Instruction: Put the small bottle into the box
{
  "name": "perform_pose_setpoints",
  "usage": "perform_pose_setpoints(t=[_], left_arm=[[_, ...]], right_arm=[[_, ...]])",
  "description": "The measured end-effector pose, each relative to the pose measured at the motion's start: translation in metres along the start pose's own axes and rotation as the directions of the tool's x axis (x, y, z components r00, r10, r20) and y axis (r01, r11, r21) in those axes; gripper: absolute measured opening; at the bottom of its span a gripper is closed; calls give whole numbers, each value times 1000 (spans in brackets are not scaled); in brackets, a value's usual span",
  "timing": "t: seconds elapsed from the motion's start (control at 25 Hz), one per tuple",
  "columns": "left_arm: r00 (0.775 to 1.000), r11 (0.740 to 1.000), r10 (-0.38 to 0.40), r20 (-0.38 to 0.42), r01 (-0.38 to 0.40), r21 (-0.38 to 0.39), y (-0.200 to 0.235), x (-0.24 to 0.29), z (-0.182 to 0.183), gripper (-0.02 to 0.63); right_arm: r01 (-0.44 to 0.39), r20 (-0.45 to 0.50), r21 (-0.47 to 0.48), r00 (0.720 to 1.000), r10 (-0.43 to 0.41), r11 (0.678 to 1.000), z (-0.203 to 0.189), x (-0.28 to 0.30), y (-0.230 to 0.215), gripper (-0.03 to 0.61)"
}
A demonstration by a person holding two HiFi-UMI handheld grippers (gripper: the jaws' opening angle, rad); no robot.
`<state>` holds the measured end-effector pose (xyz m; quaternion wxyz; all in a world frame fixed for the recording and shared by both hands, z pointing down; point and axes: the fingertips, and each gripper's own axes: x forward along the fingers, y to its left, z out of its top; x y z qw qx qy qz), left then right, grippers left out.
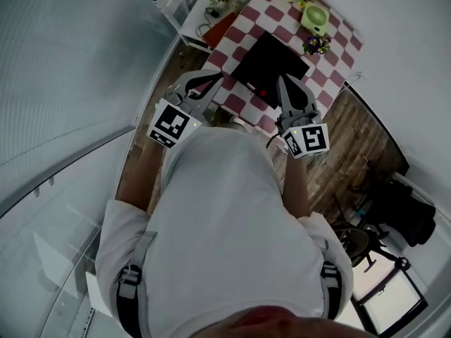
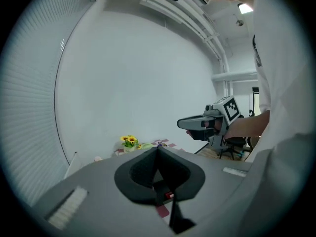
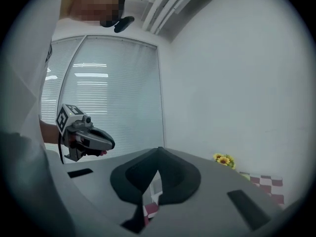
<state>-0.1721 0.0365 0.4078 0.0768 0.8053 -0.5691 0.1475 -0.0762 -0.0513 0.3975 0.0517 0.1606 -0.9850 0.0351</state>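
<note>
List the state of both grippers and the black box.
left gripper: jaws together, nothing between them, held in the air.
right gripper: jaws together, nothing between them, held in the air.
black box: flat on the checked table, no gripper on it; open or closed, cannot tell.

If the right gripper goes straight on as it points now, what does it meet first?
Probably the black box on the checked table, just ahead of the right gripper; it may pass above it toward the wall.
</note>
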Motion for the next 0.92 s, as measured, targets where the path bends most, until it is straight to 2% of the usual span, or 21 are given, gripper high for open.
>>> perform_pose_setpoints(t=[0.24,0.44,0.72,0.92], left_arm=[[994,997,55,93,-50,-51,16,-25,18,2],[975,993,92,202,-74,-94,25,-37,45,2],[972,995,47,232,-25,-96,21,-40,50,2],[960,993,47,277,-15,-116,17,-40,58,1]], right_arm=[[-17,-5,-18,1000,17,1000,6,6,3,0],[-39,-5,-35,999,39,999,11,9,8,0],[-73,-2,-52,997,73,996,18,10,22,0],[-82,-8,-55,997,81,995,17,11,27,0]])
